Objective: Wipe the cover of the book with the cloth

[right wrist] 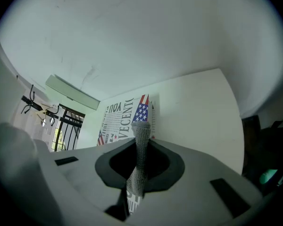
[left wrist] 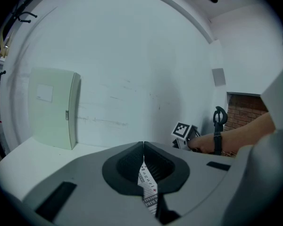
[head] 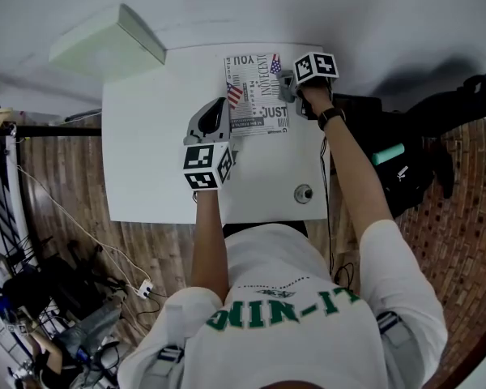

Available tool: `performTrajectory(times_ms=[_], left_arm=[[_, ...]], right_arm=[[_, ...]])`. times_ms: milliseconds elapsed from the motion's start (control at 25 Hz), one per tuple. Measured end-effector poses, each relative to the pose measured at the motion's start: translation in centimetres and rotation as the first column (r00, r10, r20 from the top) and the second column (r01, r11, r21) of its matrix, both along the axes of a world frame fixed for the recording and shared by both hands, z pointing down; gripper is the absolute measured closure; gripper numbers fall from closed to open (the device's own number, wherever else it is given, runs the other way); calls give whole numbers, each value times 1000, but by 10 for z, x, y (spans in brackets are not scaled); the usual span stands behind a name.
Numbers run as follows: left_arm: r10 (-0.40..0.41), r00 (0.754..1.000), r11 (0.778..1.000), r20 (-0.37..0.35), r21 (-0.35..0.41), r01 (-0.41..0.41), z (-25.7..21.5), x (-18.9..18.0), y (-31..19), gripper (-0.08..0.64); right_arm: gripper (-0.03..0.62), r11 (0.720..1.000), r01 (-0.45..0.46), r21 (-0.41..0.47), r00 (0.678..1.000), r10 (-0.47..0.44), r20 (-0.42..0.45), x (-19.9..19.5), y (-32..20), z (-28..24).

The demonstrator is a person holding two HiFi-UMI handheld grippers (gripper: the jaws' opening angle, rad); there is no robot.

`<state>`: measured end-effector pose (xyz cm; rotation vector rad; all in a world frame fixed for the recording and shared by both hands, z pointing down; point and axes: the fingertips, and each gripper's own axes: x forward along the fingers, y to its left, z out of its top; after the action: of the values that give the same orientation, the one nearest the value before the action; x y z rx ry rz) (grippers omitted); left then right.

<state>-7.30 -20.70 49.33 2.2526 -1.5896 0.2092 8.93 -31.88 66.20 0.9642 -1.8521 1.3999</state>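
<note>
Book [head: 257, 96] is seen at table's [head: 146, 160] far edge, its left edge pinched by left gripper [head: 219, 113]; cloth [right wrist: 139, 164] is clamped in right gripper [head: 288, 86]; cloth should be pressed flat and drawn across in even strokes.

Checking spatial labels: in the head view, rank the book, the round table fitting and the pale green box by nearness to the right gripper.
1. The book, right at the right gripper, on the table's far side.
2. The round fitting, by the table's near edge, on the right.
3. The pale green box, beyond the far left corner.
</note>
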Motion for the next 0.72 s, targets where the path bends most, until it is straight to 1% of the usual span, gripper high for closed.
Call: performTrajectory(times_ms=[80,120,200,320,400,480,600,720], left_arm=[[-12,1000,1000,3,1,12,-1,-5,3,545],[-19,1000,1000,5,0,19,-1,-9,5,545],[-32,999,999,8,-3,32,0,-15,8,545],[-51,999,999,18,-14,51,4,-27,11,545],[-63,998,998,28,-19,63,5,-33,16,545],[-72,997,997,38,-20,73,3,-38,22,545],[-80,996,997,47,-17,81,1,-43,25,545],[-83,996,996,43,-17,84,4,-47,22,545]], right_arm=[[560,1000,18,11,1000,-18,-19,-7,1,-3],[560,999,32,16,999,-32,-10,-16,3,-6],[560,998,66,18,997,-67,44,-47,10,-13],[560,990,139,9,983,-139,118,-106,23,-18],[559,982,190,-2,972,-188,140,-140,33,-16],[560,972,234,-14,963,-230,140,-163,44,-12],[559,965,261,-25,959,-256,124,-175,53,-1],[560,970,244,-22,964,-240,115,-169,49,2]])
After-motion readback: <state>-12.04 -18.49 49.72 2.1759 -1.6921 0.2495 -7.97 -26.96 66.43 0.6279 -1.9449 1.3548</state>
